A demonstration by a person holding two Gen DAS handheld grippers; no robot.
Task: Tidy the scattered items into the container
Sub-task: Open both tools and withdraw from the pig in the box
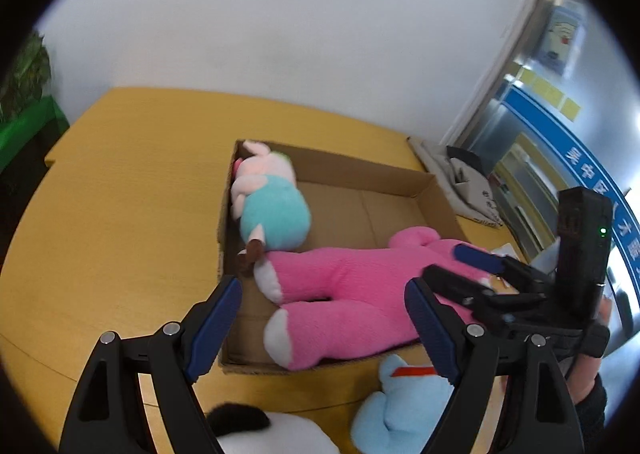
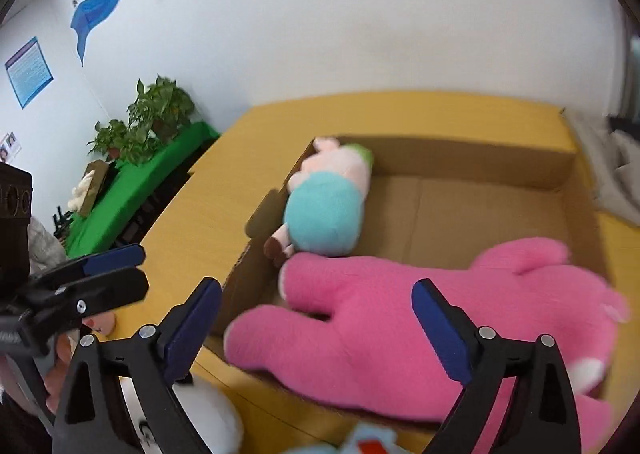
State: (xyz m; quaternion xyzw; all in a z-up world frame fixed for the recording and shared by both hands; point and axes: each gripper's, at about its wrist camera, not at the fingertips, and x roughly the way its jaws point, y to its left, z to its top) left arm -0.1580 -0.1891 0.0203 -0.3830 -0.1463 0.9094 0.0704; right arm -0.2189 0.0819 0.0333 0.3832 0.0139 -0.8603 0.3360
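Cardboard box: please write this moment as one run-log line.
cardboard box: pig plush, pink plush inside | blue plush outside | both hand-held grippers open

The cardboard box (image 1: 420,190) is plain brown corrugated paperboard, matt, with a rough cut edge, and it sits on a bench (image 1: 132,182) of smooth yellow wood-look laminate with a faint sheen. The pink plush toy (image 1: 360,286) and the teal-and-pink plush pig (image 1: 272,206) are soft, fuzzy cloth, as are the light blue plush (image 1: 400,410) and white plush (image 1: 276,434) nearer the camera. Each claw, left (image 1: 322,328) and right (image 2: 316,328), is matt black plastic with ribbed dark blue pads and shiny metal pins.
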